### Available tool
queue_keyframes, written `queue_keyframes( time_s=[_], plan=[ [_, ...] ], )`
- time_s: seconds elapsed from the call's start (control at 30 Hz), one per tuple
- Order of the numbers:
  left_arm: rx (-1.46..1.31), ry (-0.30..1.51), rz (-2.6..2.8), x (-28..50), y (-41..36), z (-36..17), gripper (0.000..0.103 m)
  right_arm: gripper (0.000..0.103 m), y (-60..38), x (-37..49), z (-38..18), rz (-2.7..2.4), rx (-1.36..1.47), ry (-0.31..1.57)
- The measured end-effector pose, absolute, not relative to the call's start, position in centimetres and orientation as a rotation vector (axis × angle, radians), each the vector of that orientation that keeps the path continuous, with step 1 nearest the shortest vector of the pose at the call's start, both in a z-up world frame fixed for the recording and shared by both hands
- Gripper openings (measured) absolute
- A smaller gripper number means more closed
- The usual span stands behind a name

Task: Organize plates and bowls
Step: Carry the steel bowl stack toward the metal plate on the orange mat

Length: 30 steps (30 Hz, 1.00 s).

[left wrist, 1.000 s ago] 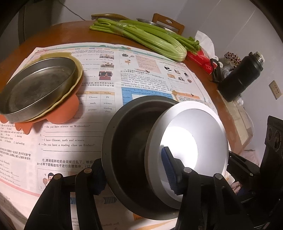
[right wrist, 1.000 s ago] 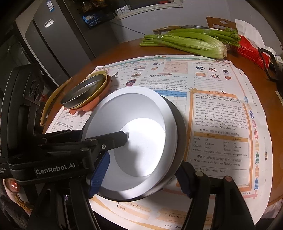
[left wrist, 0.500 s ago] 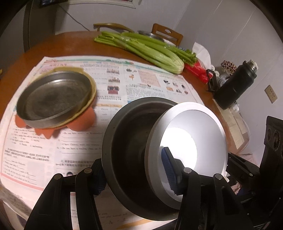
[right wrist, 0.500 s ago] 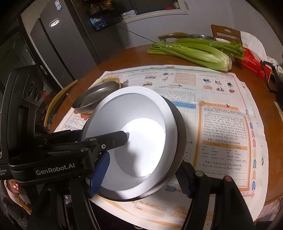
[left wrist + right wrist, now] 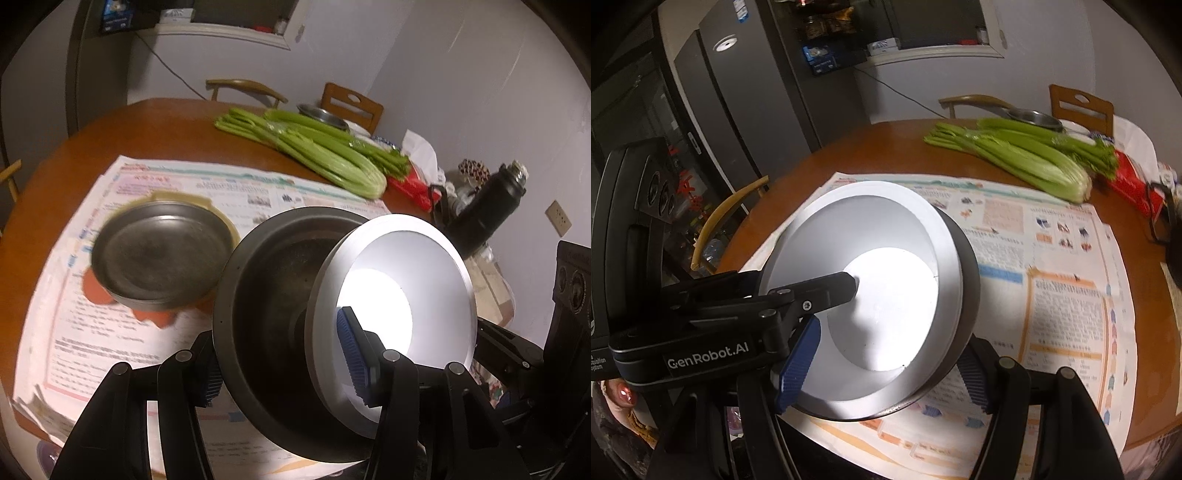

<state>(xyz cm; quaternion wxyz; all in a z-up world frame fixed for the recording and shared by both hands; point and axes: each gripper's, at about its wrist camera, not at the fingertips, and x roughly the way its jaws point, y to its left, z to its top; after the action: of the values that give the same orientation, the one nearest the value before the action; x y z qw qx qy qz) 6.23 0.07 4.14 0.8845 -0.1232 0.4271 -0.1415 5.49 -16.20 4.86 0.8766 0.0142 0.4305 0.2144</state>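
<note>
White and tilted, the white bowl [image 5: 402, 295] nests inside the dark bowl [image 5: 273, 295], both raised above the newspaper [image 5: 1067, 295] on the bench [image 5: 886, 147]. The left gripper [image 5: 284, 362] and right gripper [image 5: 882, 365] each pinch the nested rims between their jaws.

Home dining room: table [image 5: 894, 147], celery [image 5: 1015, 155], fridge [image 5: 713, 103]

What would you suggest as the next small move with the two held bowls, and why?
Probably carry both toward the metal pan and lower them there. The left gripper and right gripper both clamp the dark bowl with the white bowl tilted inside, held above the newspaper, near that pan.
</note>
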Motion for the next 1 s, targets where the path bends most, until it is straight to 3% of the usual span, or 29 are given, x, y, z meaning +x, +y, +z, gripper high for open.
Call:
queue_keyframes(
  time_s=[0.57,1.0],
  plan=[
    [-0.297,0.824,-0.169,7.9,8.2,5.4,0.057,0.071,-8.3,10.2,5.7,0.568,-0.032,0.904],
    [-0.327,0.851,-0.133,11.2,11.8,3.6,0.057,0.071,-4.4,14.2,4.1,0.593,-0.047,0.942]
  ],
)
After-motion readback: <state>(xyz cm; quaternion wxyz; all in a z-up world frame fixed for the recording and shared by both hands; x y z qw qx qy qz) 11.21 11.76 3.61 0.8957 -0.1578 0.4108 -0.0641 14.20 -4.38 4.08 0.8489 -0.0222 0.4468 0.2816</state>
